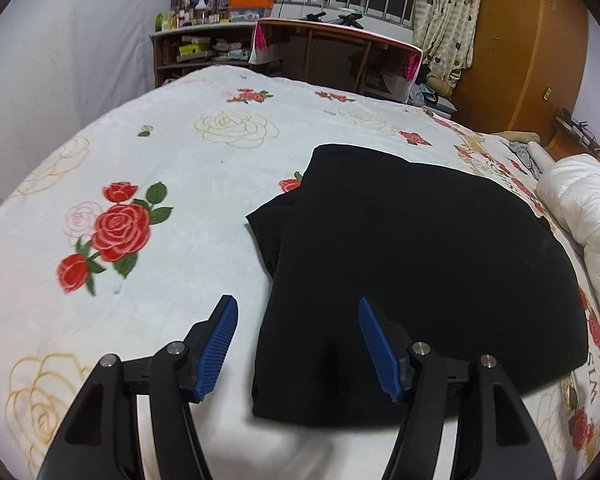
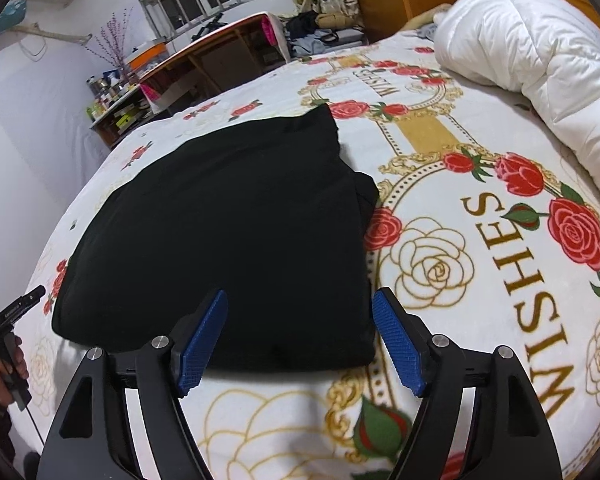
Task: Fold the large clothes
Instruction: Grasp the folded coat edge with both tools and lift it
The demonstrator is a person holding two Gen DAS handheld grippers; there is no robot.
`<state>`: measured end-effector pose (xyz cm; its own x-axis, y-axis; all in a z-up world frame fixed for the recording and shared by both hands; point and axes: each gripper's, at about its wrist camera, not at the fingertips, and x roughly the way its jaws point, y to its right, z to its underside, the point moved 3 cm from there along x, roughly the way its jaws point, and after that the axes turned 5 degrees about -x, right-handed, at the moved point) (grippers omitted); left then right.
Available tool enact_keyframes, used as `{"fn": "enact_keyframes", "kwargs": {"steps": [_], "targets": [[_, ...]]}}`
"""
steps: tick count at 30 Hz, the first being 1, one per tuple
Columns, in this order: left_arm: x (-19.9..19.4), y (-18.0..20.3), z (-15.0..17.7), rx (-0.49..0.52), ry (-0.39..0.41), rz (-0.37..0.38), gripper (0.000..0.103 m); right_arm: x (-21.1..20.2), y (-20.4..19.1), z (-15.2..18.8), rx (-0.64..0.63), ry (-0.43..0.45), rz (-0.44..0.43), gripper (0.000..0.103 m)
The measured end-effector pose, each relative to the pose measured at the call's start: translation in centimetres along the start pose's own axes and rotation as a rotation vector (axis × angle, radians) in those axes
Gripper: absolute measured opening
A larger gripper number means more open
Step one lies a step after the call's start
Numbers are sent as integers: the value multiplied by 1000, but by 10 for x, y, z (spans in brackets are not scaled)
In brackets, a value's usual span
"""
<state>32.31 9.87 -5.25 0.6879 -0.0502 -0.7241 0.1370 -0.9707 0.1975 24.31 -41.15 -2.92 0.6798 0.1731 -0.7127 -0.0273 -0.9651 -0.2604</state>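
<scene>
A black garment (image 1: 420, 264) lies folded into a thick rectangle on the rose-patterned bedspread (image 1: 160, 168). It also shows in the right wrist view (image 2: 228, 232). My left gripper (image 1: 296, 304) is open and empty, hovering over the garment's near left edge. My right gripper (image 2: 300, 300) is open and empty, above the garment's near right corner. The left gripper's handle, held by a hand, shows at the left edge of the right wrist view (image 2: 4, 332).
A rolled white duvet (image 2: 540, 60) lies at the bed's right side. A wooden desk (image 1: 332, 56) and a cluttered shelf (image 1: 196, 48) stand beyond the bed's far edge. An orange wardrobe (image 1: 528, 40) is at the back right.
</scene>
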Motion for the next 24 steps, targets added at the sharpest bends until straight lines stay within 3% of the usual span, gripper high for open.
{"fn": "enact_keyframes", "kwargs": {"steps": [9, 14, 19, 24], "targets": [[62, -7, -11, -69, -72, 50, 67, 51, 27, -18, 42, -55, -18, 76], [82, -13, -10, -135, -72, 106, 82, 73, 37, -24, 81, -57, -75, 78], [98, -14, -11, -166, -82, 155, 85, 92, 46, -27, 139, -69, -140, 88], [116, -24, -8, -233, -126, 231, 91, 107, 50, -27, 166, -98, -206, 90]]}}
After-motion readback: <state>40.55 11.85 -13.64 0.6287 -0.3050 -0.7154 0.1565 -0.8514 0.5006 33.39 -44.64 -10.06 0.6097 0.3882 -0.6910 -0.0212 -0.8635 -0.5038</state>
